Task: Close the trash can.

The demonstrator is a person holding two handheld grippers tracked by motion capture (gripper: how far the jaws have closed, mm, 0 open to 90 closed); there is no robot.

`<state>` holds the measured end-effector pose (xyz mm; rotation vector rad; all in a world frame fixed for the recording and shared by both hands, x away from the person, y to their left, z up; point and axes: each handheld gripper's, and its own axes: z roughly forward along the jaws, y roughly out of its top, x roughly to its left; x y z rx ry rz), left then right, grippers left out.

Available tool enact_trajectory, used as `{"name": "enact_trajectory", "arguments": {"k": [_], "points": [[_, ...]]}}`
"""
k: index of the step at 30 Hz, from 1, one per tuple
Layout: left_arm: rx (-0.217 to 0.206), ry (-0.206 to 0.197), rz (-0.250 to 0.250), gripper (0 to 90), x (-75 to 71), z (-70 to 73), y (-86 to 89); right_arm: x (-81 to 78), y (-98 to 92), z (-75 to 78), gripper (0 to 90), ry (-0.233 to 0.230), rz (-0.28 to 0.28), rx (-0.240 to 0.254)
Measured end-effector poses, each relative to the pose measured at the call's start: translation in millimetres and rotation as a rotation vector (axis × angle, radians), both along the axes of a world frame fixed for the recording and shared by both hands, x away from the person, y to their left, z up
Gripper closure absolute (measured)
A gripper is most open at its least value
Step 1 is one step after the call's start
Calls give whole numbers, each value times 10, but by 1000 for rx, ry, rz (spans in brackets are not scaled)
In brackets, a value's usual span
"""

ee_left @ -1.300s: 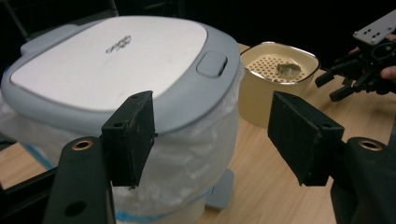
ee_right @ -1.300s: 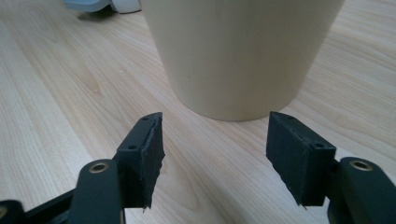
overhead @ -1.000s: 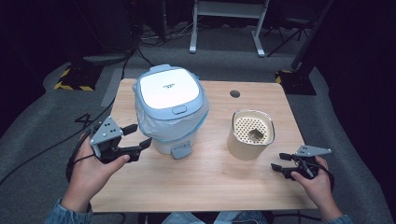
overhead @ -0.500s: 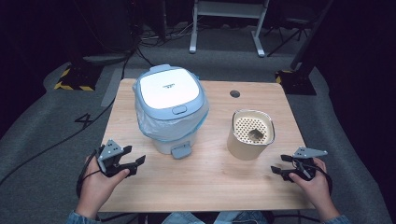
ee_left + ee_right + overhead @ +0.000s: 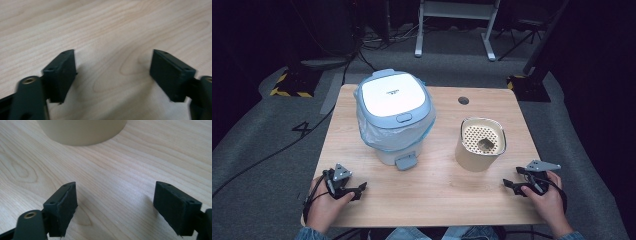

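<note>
A white bin with a pale blue lid [image 5: 394,117], lined with a clear plastic bag, stands at the left middle of the wooden table [image 5: 437,200]. To its right is a beige pot with a perforated top [image 5: 480,145]; its lower wall [image 5: 82,132] is just ahead of my right gripper. My left gripper [image 5: 360,191] [image 5: 113,55] is low over the table's front left, open, its jaws having just been opening with nothing between them. My right gripper [image 5: 512,178] [image 5: 115,185] is at the front right, also open after just opening, with bare wood between its jaws.
The bin's pedal [image 5: 405,161] juts out toward the front of the table. A dark round hole [image 5: 463,100] lies near the table's far edge. Cables and a stand's legs lie on the grey floor beyond the table.
My left hand has come down from beside the bin to the table's front left corner. The right hand has stayed where it was.
</note>
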<state>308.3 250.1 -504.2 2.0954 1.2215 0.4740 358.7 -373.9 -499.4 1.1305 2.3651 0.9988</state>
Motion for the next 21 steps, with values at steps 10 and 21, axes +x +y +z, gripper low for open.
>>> {"name": "enact_trajectory", "arguments": {"k": [10, 21], "points": [[3, 12, 27, 122, 18, -8, -42, -4, 16, -48, 116, -24, -19, 8], [4, 14, 27, 121, 20, -7, -43, -1, 20, -49, 113, -22, -20, 8]]}}
